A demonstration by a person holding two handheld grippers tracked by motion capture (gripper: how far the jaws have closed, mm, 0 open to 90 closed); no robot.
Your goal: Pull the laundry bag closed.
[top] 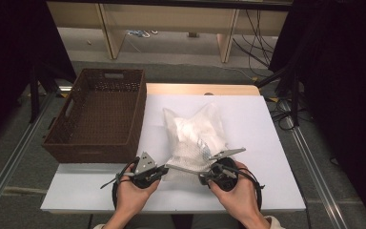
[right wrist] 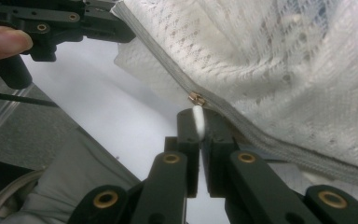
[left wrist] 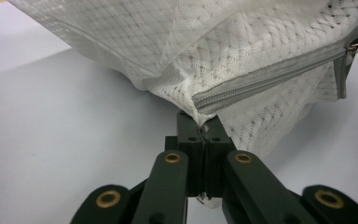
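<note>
A white mesh bag (top: 193, 136) with a grey zipper (left wrist: 270, 74) lies on the white table (top: 262, 124). My left gripper (left wrist: 200, 122) is shut on the bag's near corner, right at the zipper's end. In the high view this left gripper (top: 167, 167) sits at the bag's front left. My right gripper (right wrist: 199, 119) is shut on the white zipper pull tab (right wrist: 198, 125), just below the brass slider (right wrist: 196, 99). From above, the right gripper (top: 205, 175) is at the bag's front edge. Both jaws stand a short stretch of zipper apart.
A dark brown wicker basket (top: 100, 114) stands at the table's left side, open and with nothing in it. Bare white tabletop lies right of the bag and along the front edge. Dark curtains and floor cables surround the table.
</note>
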